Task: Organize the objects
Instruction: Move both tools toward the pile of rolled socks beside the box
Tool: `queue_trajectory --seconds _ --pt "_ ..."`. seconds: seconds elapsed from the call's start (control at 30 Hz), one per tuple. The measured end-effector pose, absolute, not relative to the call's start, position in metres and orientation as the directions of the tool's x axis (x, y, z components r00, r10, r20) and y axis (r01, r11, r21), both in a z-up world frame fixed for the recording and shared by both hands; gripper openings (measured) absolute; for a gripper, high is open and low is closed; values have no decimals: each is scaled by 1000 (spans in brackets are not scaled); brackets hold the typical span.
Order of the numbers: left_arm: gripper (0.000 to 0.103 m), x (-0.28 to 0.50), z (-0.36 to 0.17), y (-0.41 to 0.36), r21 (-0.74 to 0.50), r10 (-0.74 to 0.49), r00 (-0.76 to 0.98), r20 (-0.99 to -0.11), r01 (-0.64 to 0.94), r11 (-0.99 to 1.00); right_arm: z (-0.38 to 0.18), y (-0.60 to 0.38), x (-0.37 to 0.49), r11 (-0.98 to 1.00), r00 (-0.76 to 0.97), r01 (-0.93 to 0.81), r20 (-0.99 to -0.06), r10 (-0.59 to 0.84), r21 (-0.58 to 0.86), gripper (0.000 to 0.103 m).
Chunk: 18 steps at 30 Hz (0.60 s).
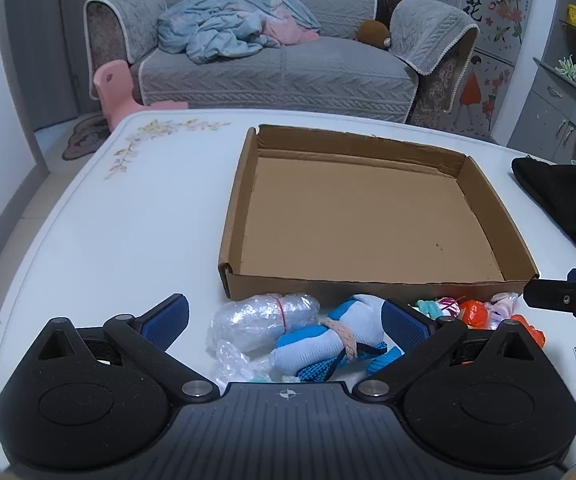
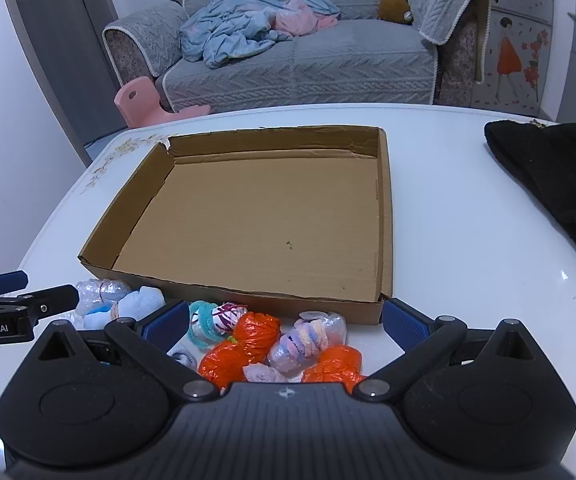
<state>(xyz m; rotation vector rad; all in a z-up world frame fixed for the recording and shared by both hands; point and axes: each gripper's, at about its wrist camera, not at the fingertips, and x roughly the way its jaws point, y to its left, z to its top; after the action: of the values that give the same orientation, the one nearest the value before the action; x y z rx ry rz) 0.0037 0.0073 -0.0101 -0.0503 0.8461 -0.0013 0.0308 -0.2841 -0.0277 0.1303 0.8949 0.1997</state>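
A shallow cardboard tray (image 1: 484,208) (image 2: 384,216) lies on the white table, with nothing in it. In front of it lies a row of small bundles. My left gripper (image 1: 286,322) is open, its jaws on either side of a clear plastic bundle (image 1: 256,320) and a blue-and-white sock roll (image 1: 328,338). My right gripper (image 2: 286,322) is open around orange plastic bundles (image 2: 256,330), a pastel bundle (image 2: 308,338) and a teal-tied bundle (image 2: 208,322). Each gripper shows at the edge of the other's view: the right one (image 1: 564,298), the left one (image 2: 16,300).
A black knit item (image 1: 560,200) (image 2: 556,180) lies at the table's right. A grey sofa (image 1: 280,64) with a blue blanket and a pink stool (image 1: 116,88) stand beyond the table's far edge. Cabinets stand at the right.
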Motion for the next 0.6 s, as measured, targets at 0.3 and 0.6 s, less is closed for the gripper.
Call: queue_trajectory --seconds 0.3,0.6 --pt "102 4 -10 8 -39 -20 657 -754 -15 999 -28 -283 29 974 606 -121 -762 226 192 103" --pt "102 1 -12 8 -30 -14 649 -760 -13 999 -26 -286 29 975 603 -119 -766 222 189 103"
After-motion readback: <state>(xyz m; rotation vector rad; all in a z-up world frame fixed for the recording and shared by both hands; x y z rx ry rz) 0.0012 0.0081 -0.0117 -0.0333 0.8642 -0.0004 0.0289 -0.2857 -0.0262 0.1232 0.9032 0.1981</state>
